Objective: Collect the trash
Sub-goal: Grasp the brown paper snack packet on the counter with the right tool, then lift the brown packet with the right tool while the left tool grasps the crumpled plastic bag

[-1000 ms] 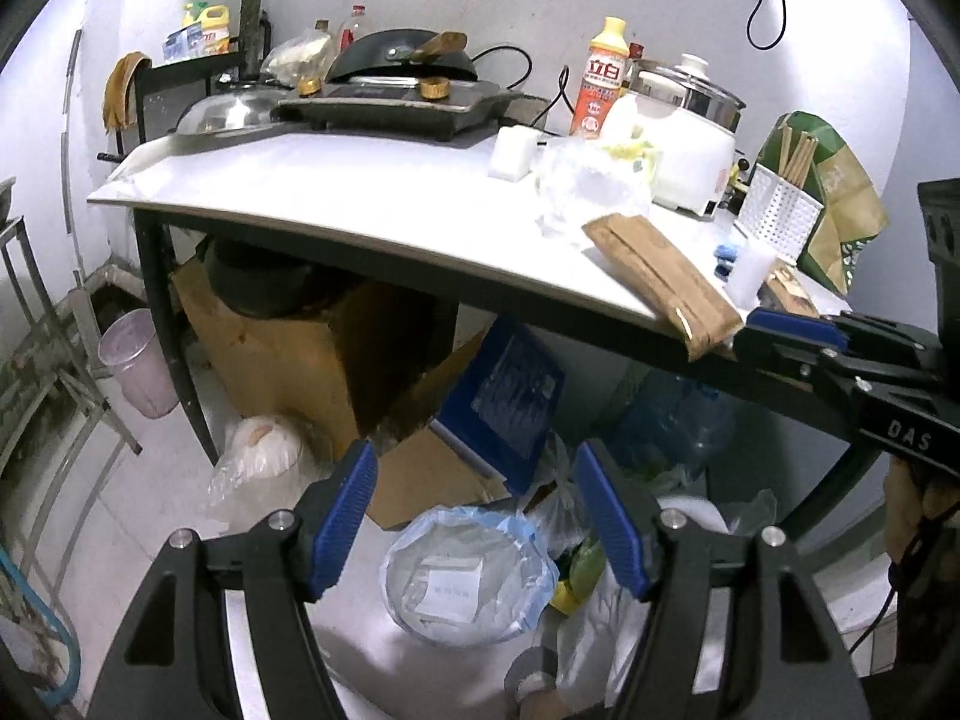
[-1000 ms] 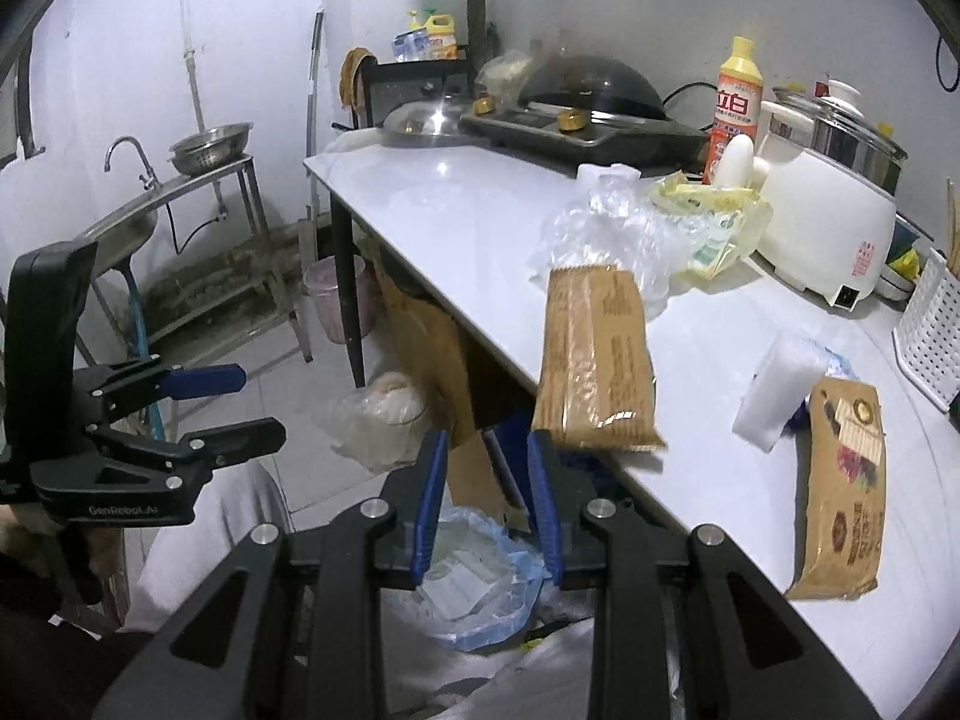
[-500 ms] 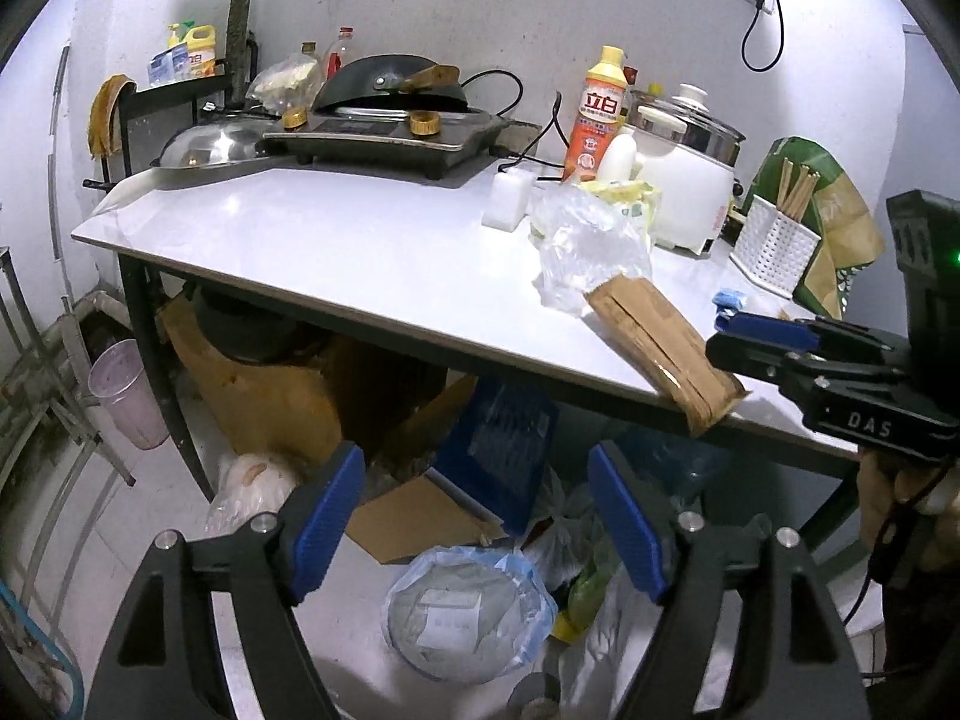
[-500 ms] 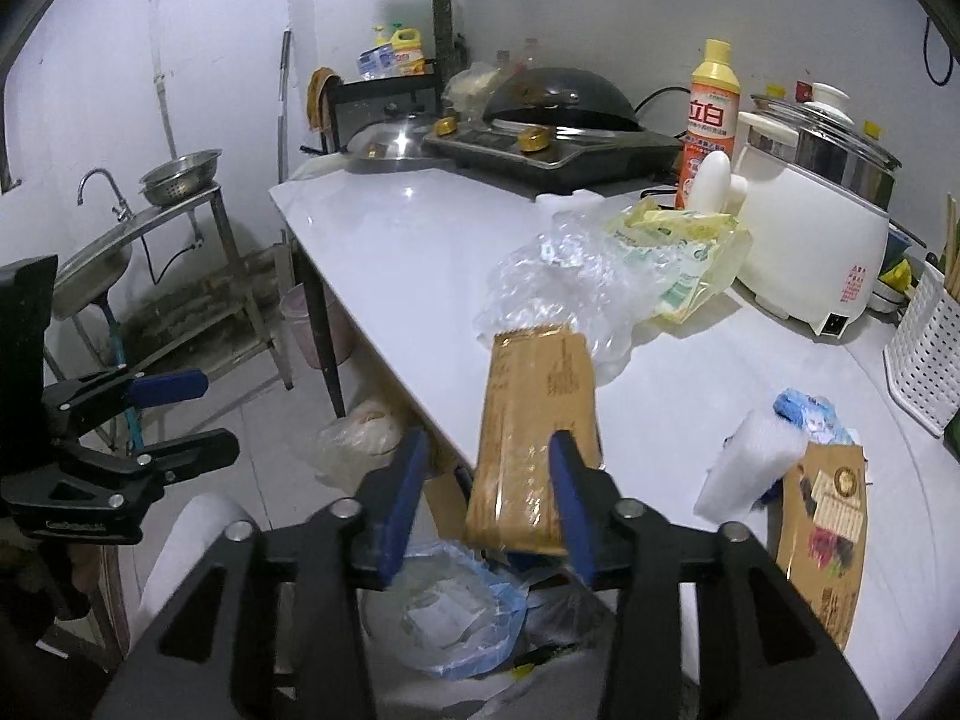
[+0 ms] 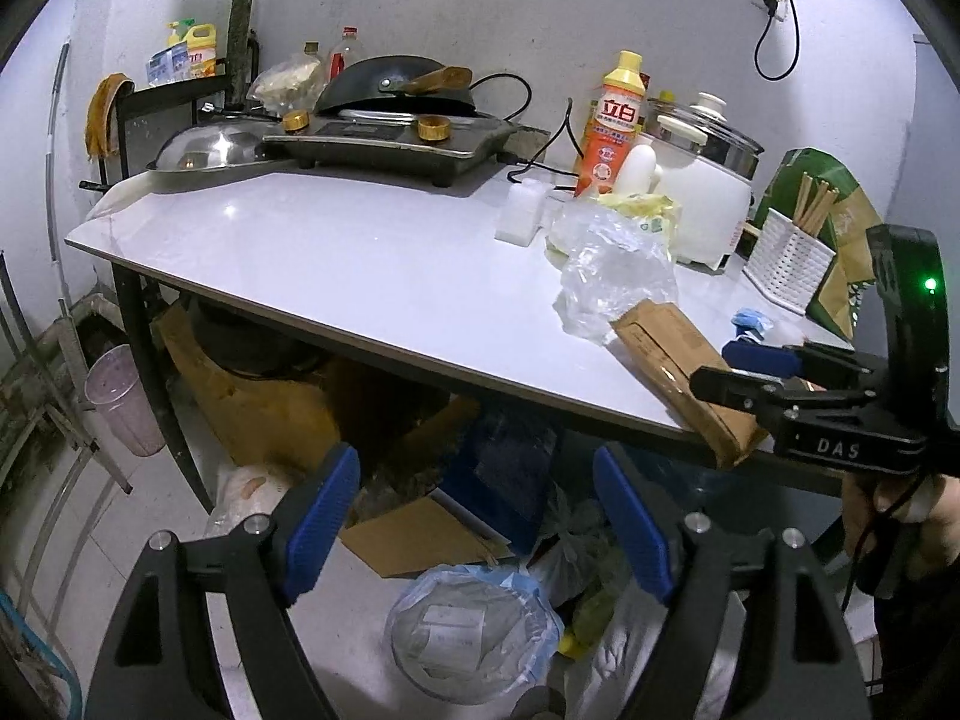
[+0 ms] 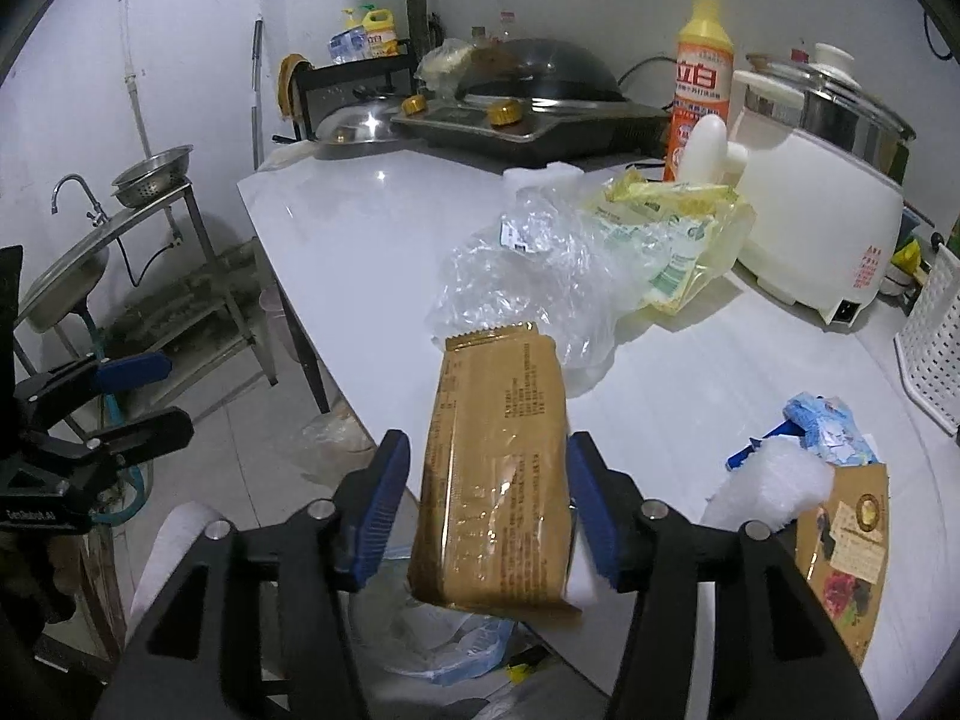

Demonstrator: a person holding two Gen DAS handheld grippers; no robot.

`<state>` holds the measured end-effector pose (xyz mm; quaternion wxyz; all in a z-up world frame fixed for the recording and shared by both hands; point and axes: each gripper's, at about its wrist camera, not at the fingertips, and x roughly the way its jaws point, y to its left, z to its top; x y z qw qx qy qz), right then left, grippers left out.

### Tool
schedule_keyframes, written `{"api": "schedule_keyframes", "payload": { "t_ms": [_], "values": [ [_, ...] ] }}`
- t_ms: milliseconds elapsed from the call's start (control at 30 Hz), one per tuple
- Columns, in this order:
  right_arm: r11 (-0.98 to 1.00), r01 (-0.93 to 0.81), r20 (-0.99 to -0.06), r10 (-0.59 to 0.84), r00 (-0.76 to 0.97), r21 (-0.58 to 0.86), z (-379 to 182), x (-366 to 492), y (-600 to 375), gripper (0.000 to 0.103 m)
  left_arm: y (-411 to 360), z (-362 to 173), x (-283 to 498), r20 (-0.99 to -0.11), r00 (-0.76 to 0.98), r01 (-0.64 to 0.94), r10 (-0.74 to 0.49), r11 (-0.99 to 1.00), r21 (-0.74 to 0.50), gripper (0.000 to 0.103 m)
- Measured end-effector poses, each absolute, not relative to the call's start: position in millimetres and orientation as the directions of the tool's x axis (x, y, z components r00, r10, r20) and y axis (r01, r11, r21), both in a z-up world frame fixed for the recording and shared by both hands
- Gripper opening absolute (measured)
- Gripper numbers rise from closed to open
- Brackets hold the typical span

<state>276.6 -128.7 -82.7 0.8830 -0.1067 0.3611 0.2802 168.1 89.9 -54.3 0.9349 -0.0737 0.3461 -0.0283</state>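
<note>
- At the bottom centre of the right wrist view, the right gripper [image 6: 489, 504] is opening its jaws around the brown wrapper [image 6: 498, 468]; the right pad looks to be touching it, the left pad standing clear.
- The wrapper is lying at the edge of the white table [image 6: 360, 240], its near end hanging over.
- Just behind it, a crumpled clear bag [image 6: 528, 276] is resting.
- In the left wrist view, the left gripper [image 5: 477, 531] is spreading wide with nothing between its jaws, above a blue-lined bin [image 5: 474, 630].

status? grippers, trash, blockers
Right gripper opening around brown packet overhanging table edge. Left gripper opening, empty. Nothing blocking.
</note>
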Motion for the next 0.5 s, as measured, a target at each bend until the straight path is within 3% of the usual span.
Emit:
{"api": "schedule_keyframes", "payload": {
  "t_ms": [500],
  "values": [
    [0.820,-0.571,-0.726,0.381,0.573,-0.020,-101,289,-114,0.056,94,-62,181,-0.658,0.746,-0.005,-0.103,0.987,-0.160,0.081]
  ]
}}
